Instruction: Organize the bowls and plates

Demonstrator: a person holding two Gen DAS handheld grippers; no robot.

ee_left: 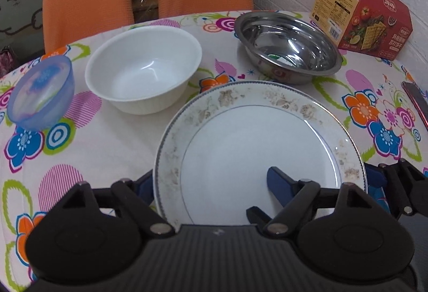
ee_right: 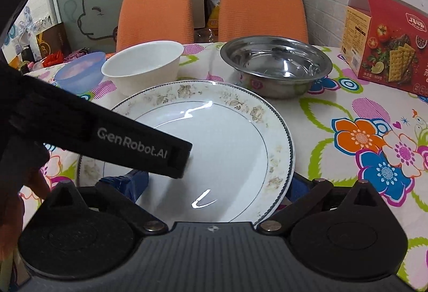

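Floral-rimmed plate (ee_left: 256,147) lies on the worktop (ee_left: 112,136). Left hand-held gripper (ee_left: 211,185) straddles its near left rim, fingers apart. Right hand-held gripper (ee_right: 216,182) straddles its near right rim, likewise apart. White bowl (ee_left: 144,69) and steel bowl (ee_left: 289,45) stand beyond.

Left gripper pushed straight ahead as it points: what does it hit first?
Left gripper straddles the plate, so that shifts first. Beyond its far rim, probably the steel bowl or white bowl; depth unclear.
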